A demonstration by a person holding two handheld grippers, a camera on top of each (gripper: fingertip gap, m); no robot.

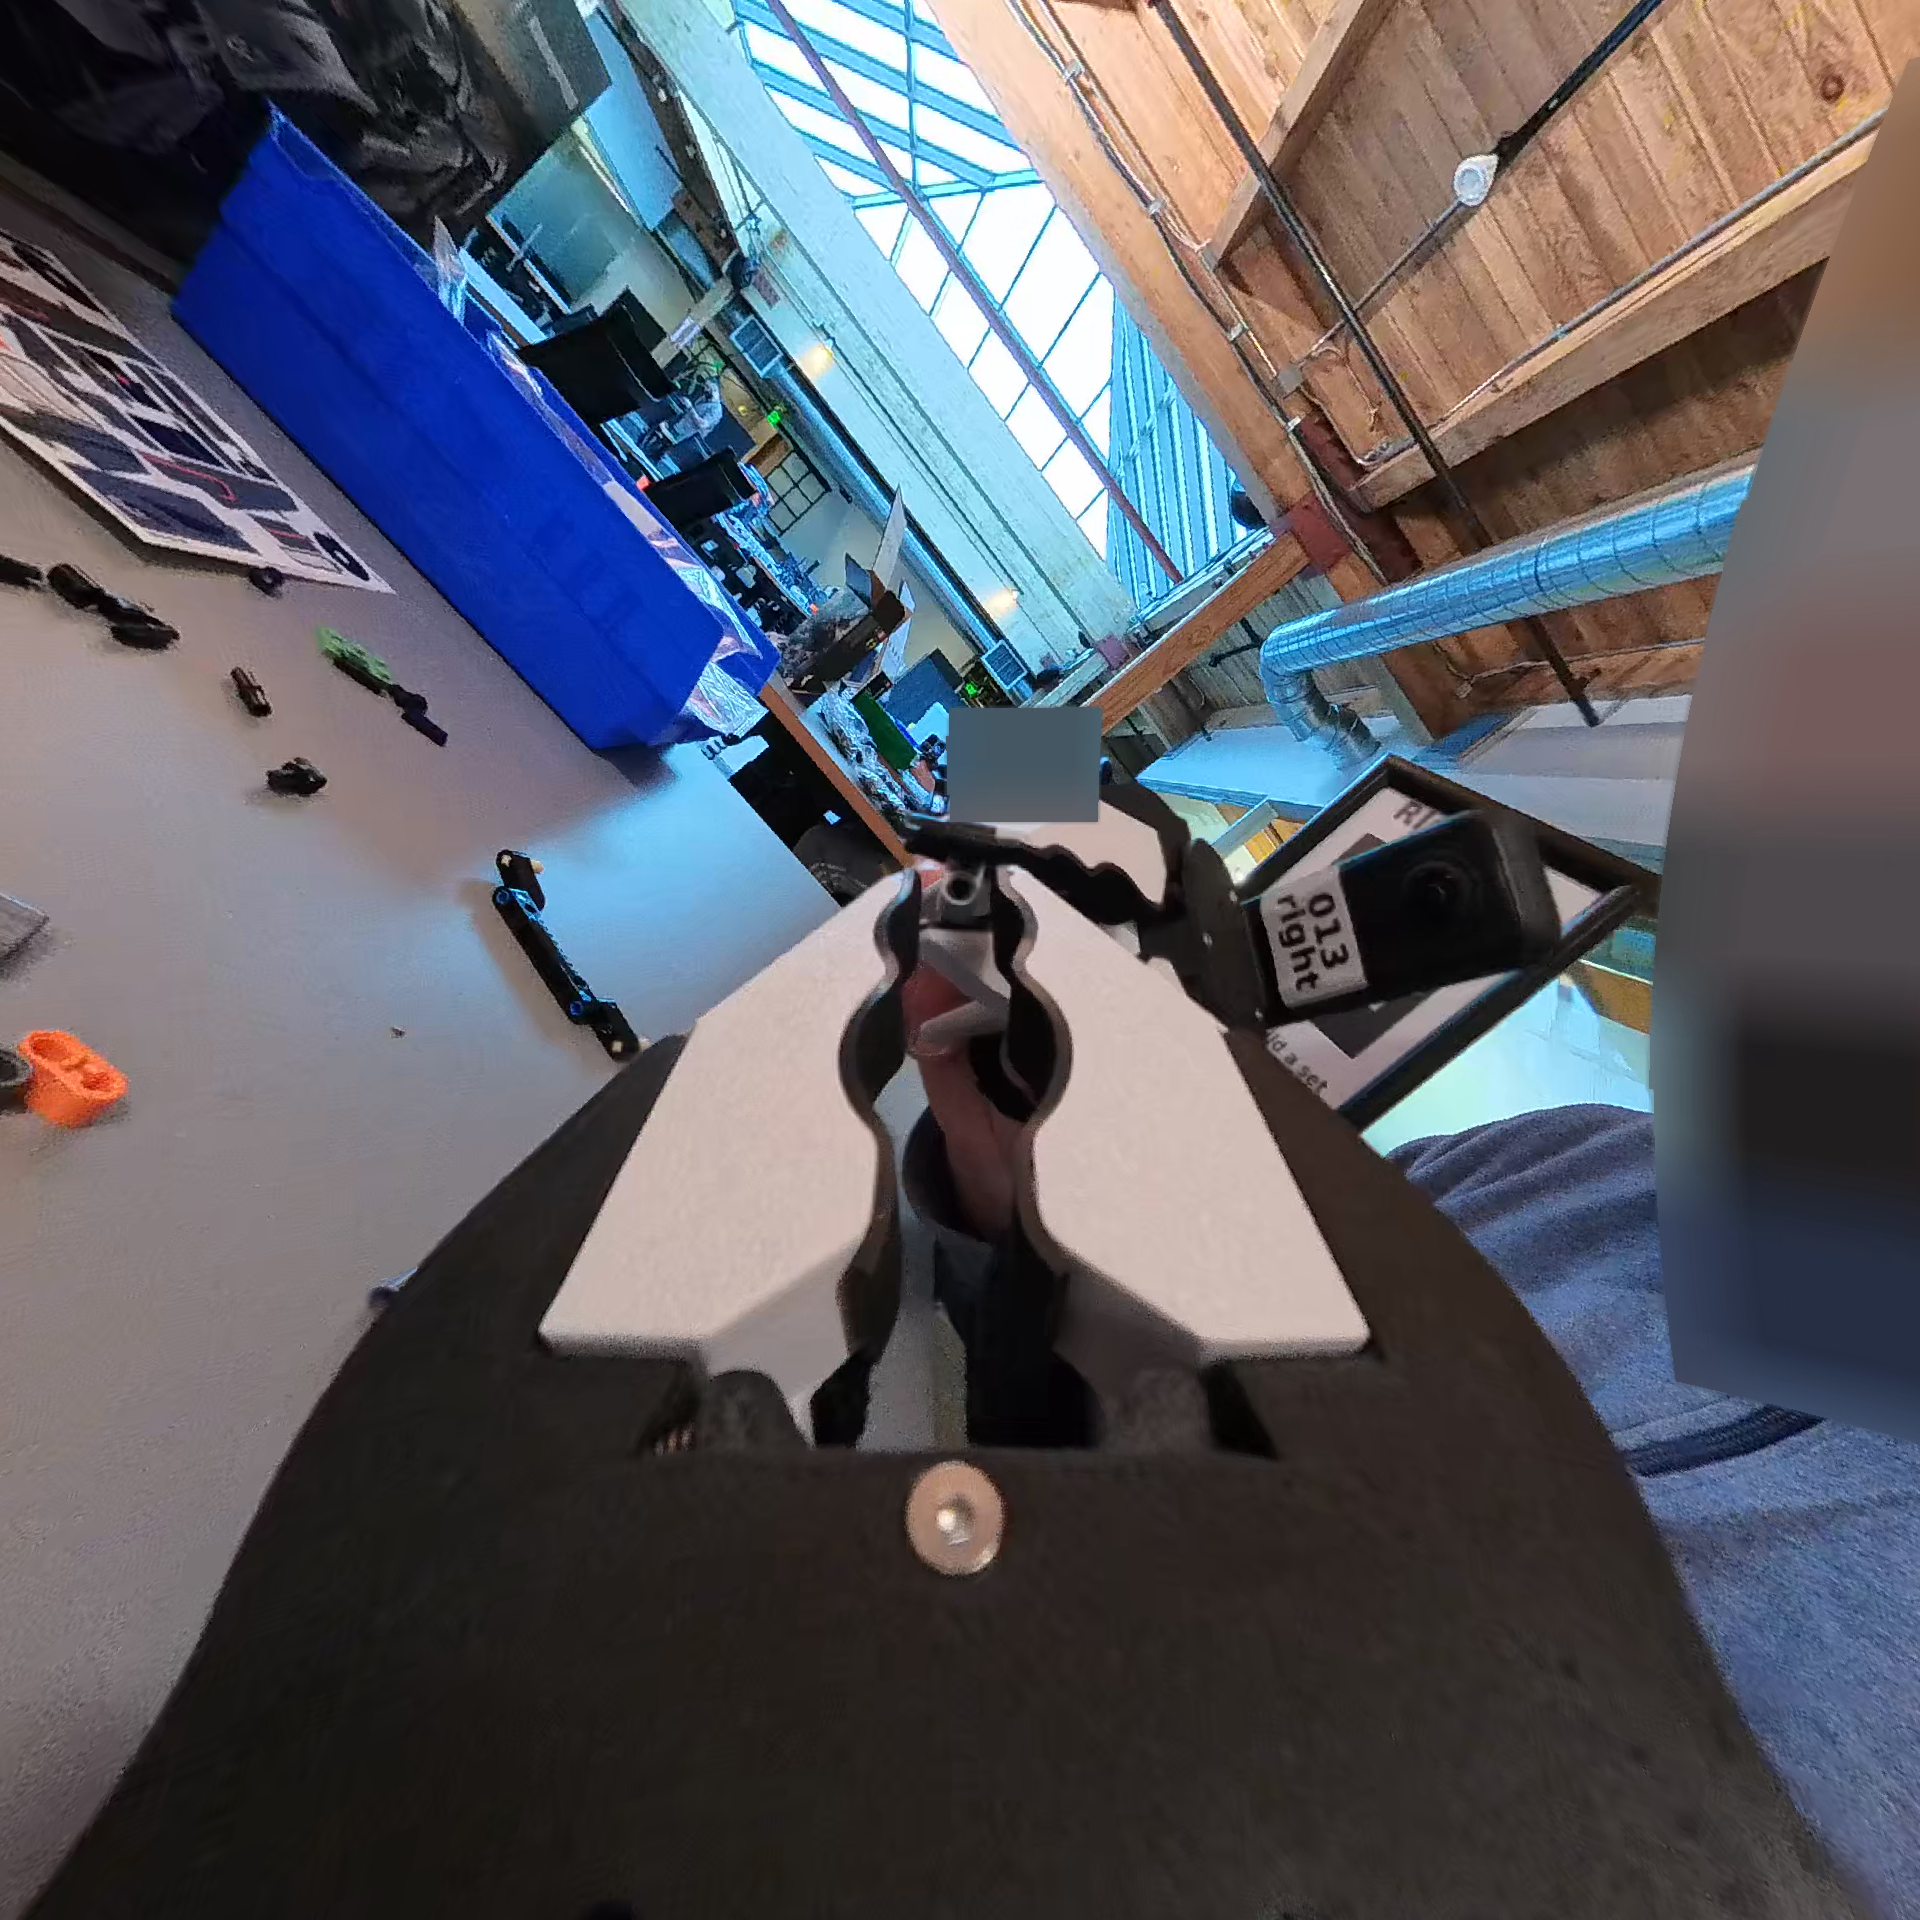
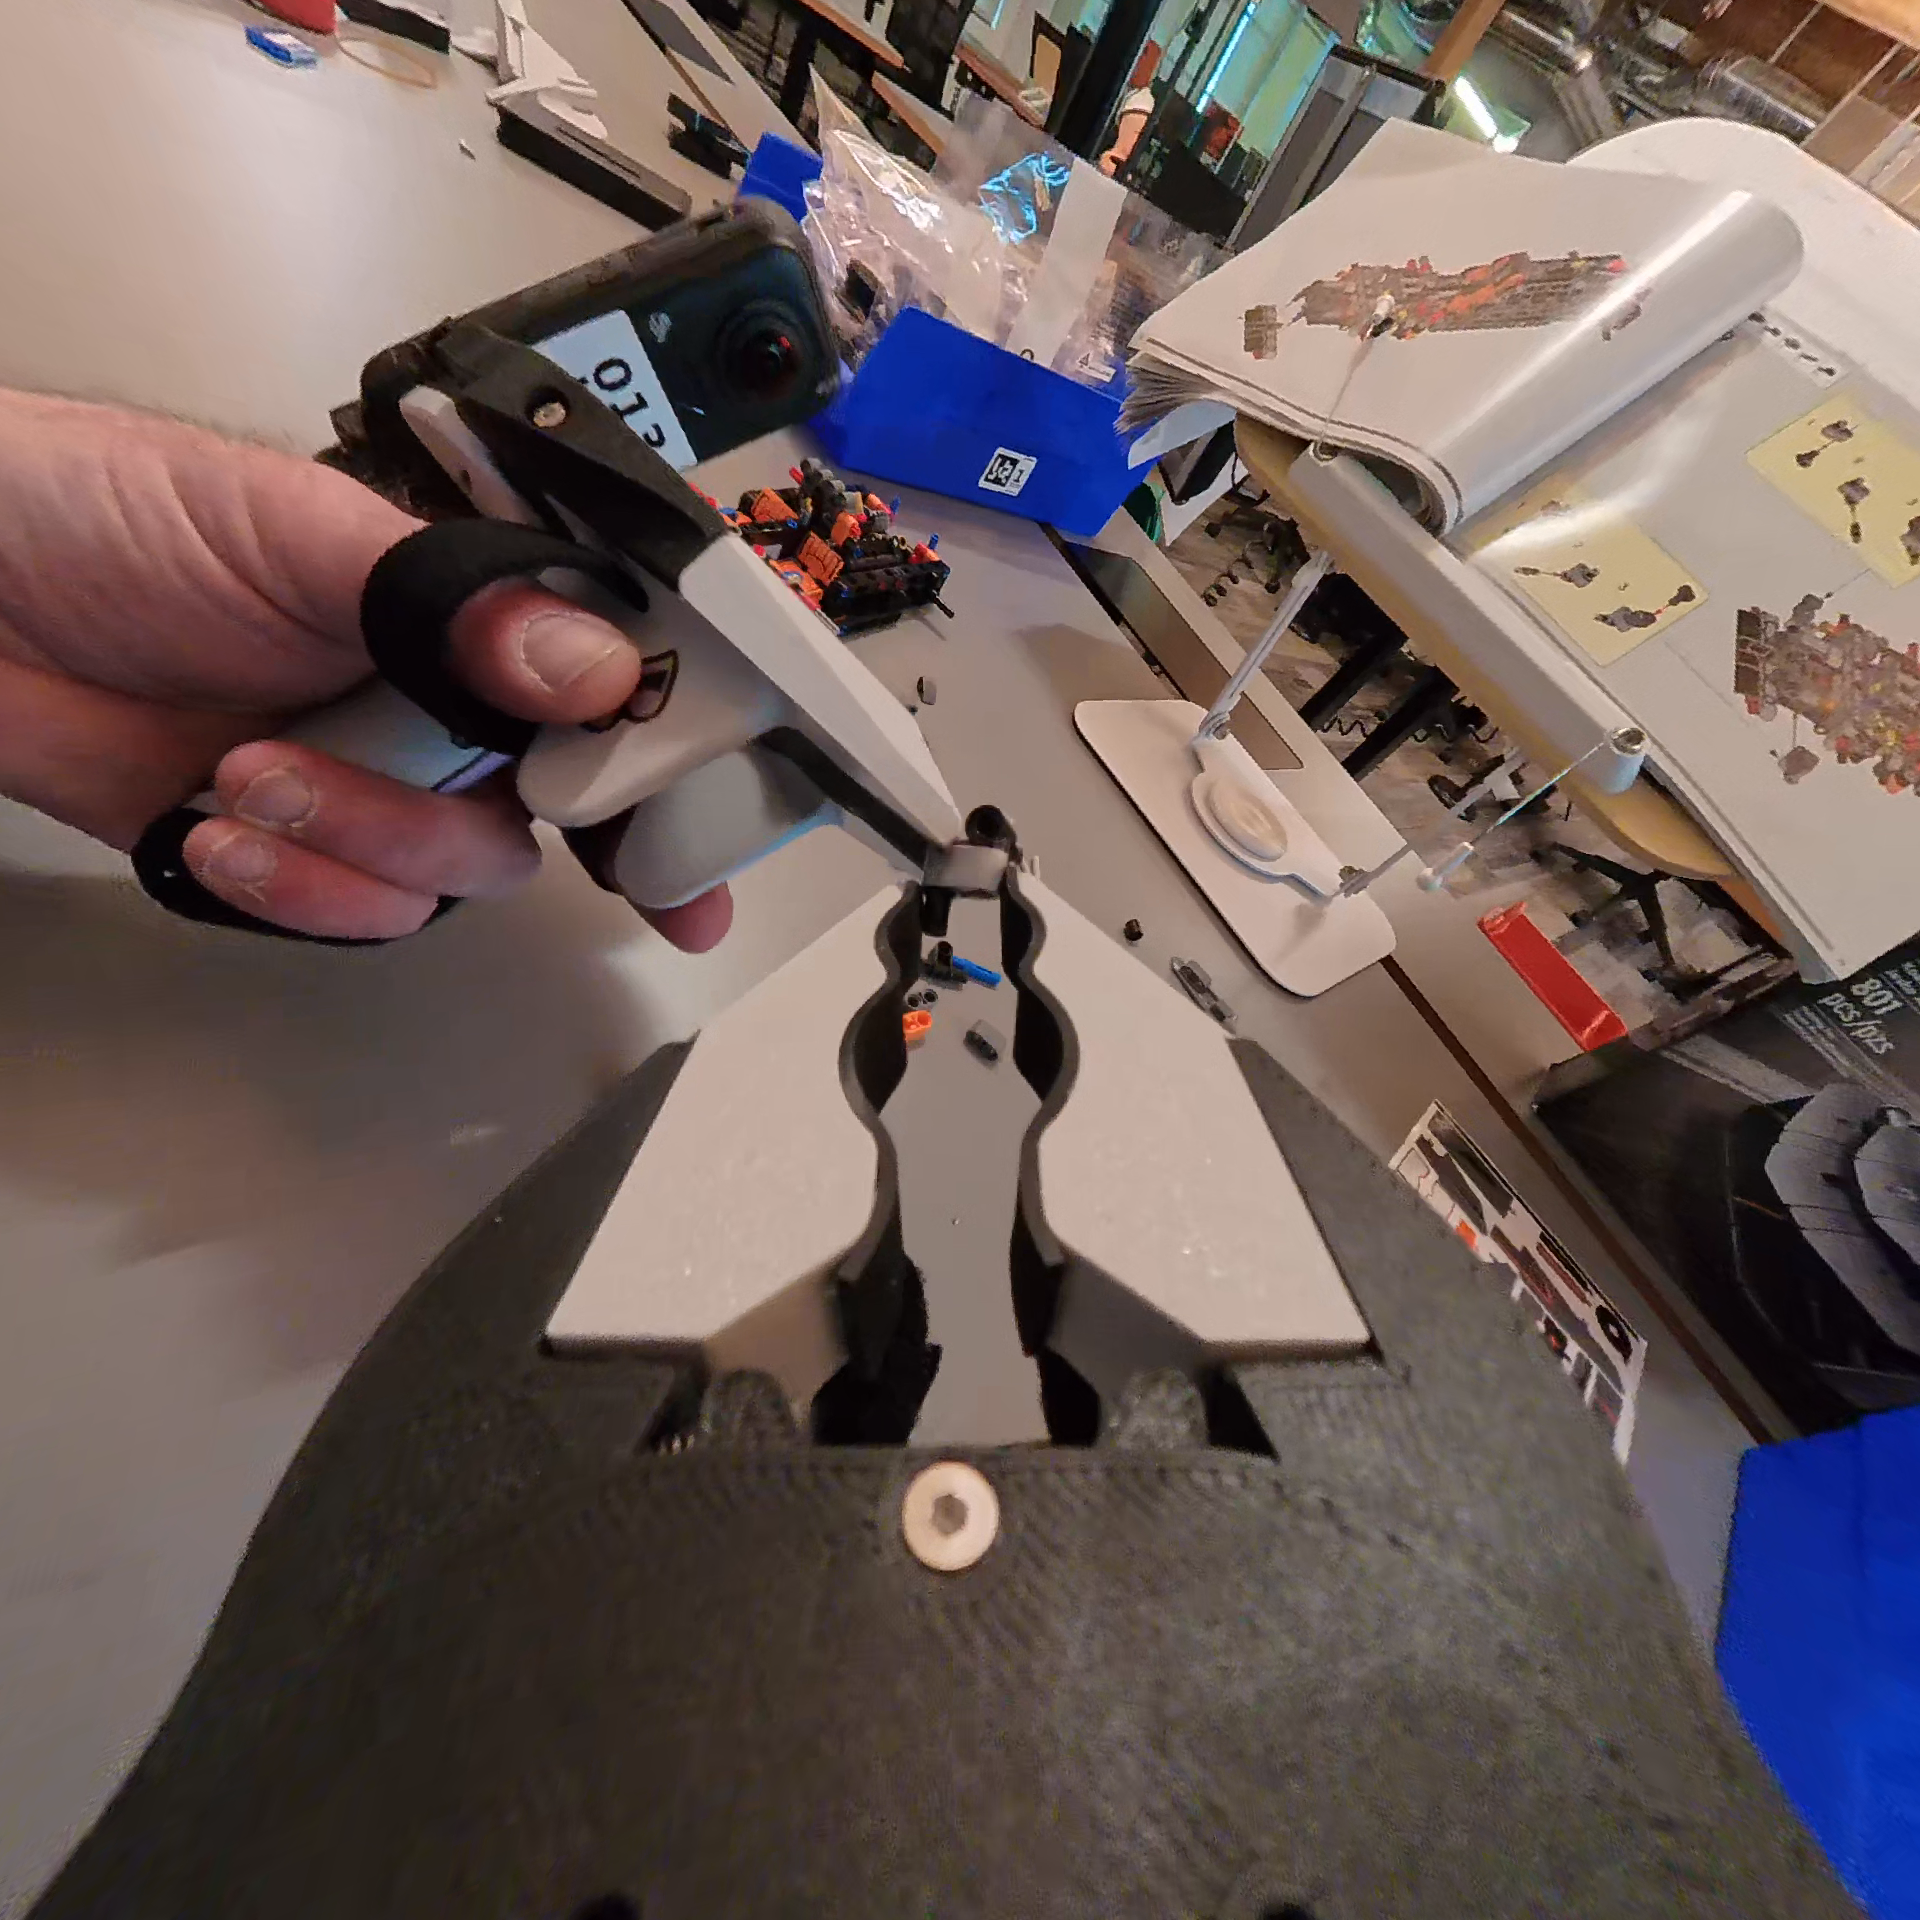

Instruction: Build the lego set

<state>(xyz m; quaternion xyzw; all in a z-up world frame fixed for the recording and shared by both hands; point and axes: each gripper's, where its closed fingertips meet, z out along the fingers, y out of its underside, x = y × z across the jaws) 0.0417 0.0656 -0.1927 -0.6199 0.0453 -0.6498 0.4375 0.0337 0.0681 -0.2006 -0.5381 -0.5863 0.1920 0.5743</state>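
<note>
Workshop space with timber ceiling, skylights and a silver duct overhead, grey table below. Big blue bin along the table's far side in the left wrist view, printed parts sheet flat beside it. Open instruction booklet propped on a white stand off to the right in the right wrist view, dark set box lying below it. Smaller blue tray with clear plastic bags behind it. Partly built orange-and-black lego model sitting on the table just in front of that tray.

Left gripper held in a bare hand, tips meeting the right gripper nose to nose over the table. Both claws nearly pressed together, each pinching the same small grey lego piece with a black round bit on top. Same piece showing at the left tips in the left wrist view too, right gripper's black fingers coming in from the right.

Loose bits scattered on the table: black beam with blue pins, orange connector, green piece, a few small black pins. More tiny ones under the right claw, including a blue pin and an orange stub.
</note>
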